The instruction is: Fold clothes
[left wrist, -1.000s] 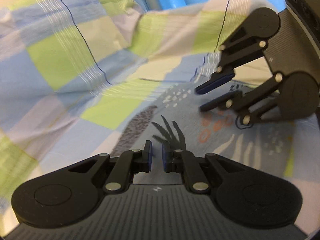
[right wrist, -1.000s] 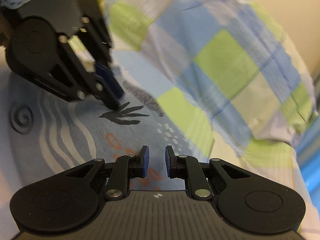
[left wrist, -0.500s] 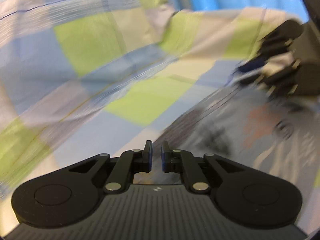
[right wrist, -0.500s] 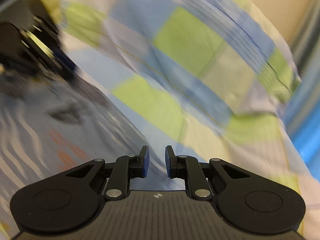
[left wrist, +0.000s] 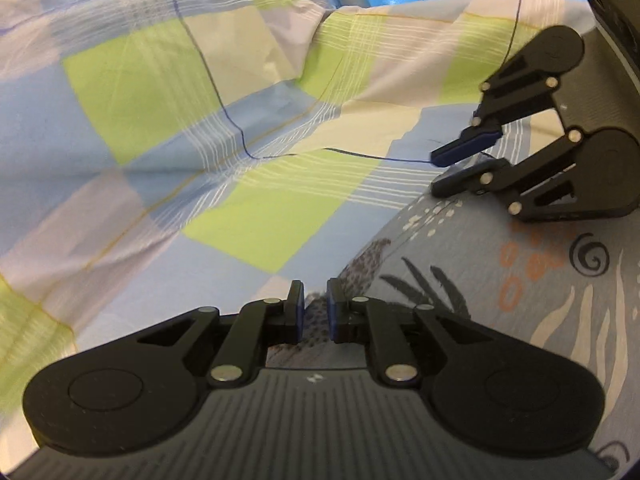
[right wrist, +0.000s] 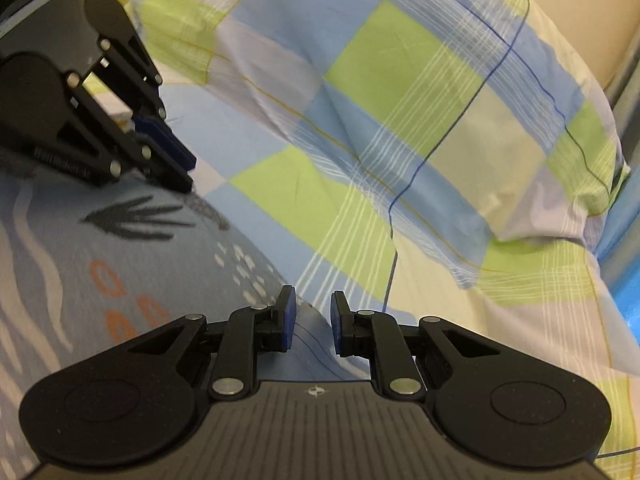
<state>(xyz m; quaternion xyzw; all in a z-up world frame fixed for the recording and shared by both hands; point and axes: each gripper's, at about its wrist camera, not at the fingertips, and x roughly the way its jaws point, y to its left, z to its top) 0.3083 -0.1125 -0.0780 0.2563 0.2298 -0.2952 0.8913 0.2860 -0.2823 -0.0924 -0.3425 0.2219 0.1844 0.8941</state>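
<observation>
Blue, lime and cream in checks, and looking like thin woven cotton: facing a plaid cloth (left wrist: 240, 120) lying rumpled in soft ridges over a grey-blue patterned sheet (left wrist: 520, 320), its near hem running diagonally just ahead of both tools. Hovering low with the left gripper (left wrist: 314, 314) at that hem, blue pads a narrow gap apart and pinching nothing, only the sheet's print showing between them. Holding the right gripper (right wrist: 312, 320) further along the same border, parted a little wider and likewise empty. Judging the fabric to be light, limp and quick to slump or slide, so not expecting it to keep a crease unaided. Favouring a pinch right on the hem, hands well apart, catching the cloth alone and not the sheet beneath.
</observation>
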